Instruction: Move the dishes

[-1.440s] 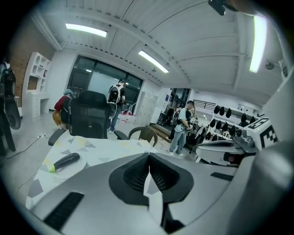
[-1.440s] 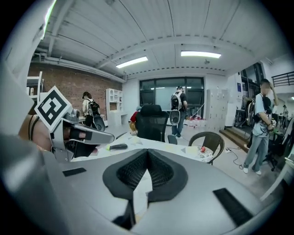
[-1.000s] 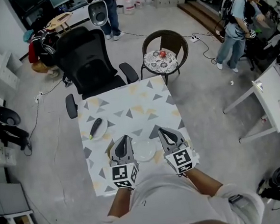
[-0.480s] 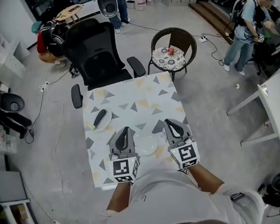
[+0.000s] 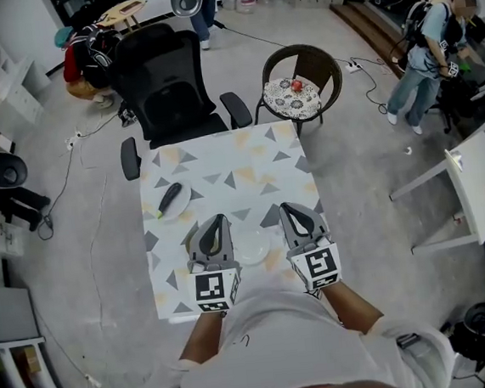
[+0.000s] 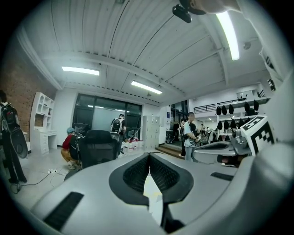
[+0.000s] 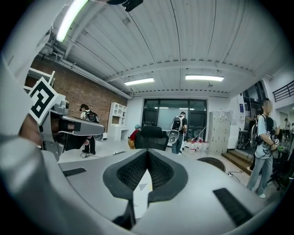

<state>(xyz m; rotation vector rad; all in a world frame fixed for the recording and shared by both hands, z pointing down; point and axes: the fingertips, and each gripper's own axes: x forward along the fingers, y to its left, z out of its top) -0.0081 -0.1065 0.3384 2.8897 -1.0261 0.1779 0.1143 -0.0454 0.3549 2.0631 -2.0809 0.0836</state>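
**Both grippers shut beside the empty plate**

We see an empty white plate [image 5: 251,248] lying on the surface [image 5: 248,167], which is covered with a cloth of grey and yellow triangles. We take that plate as our reference for everything else.

The left gripper [image 5: 218,220] lies just beside the plate's left edge. The right gripper [image 5: 285,208] lies just beside its right edge, so the plate sits between the two. From the head view we cannot tell whether either gripper touches the rim.

In the left gripper view, the left gripper [image 6: 149,159] has its ribbed pads pressed together at the tips, with nothing caught between them. Only the patterned cloth shows in the gap beneath. In the right gripper view, the right gripper [image 7: 147,156] stands the same way, with its pads meeting and nothing held.

A second plate [image 5: 174,206] lies on the same cloth, to the left of the empty plate and farther from the person. It carries a dark elongated utensil [image 5: 169,198] with a greenish end; we cannot tell what kind.

Beyond the empty plate, past the far edge of the surface, stands a black office chair [image 5: 166,85]. To the right of that chair is a round wicker chair [image 5: 304,76] with a red fruit [image 5: 297,85] on its seat.
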